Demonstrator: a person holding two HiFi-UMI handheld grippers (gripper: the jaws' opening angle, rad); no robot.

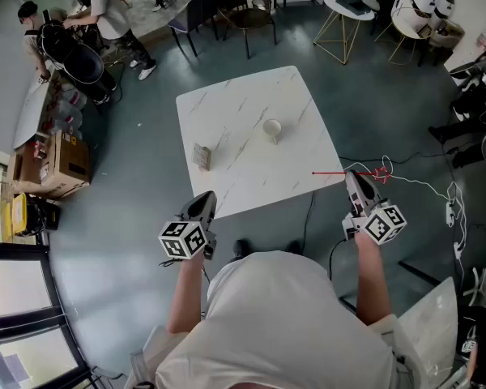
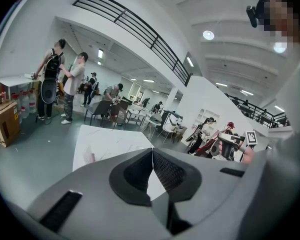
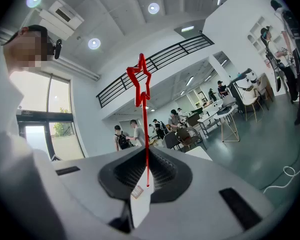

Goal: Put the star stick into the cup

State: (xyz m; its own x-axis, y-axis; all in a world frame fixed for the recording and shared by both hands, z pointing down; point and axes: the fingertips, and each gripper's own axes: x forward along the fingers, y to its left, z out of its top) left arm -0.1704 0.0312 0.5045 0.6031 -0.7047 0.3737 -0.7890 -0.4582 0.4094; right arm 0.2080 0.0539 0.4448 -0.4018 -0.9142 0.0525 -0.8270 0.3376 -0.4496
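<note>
A thin red star stick (image 1: 344,173) lies level over the table's right corner, its star (image 1: 381,172) pointing away from the table. My right gripper (image 1: 352,178) is shut on the stick near its middle. In the right gripper view the stick (image 3: 145,134) rises from between the closed jaws, star (image 3: 140,83) on top. A small white cup (image 1: 272,129) stands upright on the white marble table (image 1: 251,104), right of centre and well left of the right gripper. My left gripper (image 1: 206,200) hovers at the table's near edge, shut (image 2: 152,155) with nothing in it.
A small brown box (image 1: 201,156) sits on the table's left part. Cables (image 1: 425,186) run over the floor to the right. Cardboard boxes (image 1: 61,164) and people (image 1: 105,14) are at the far left; chairs (image 1: 243,10) and small tables stand beyond.
</note>
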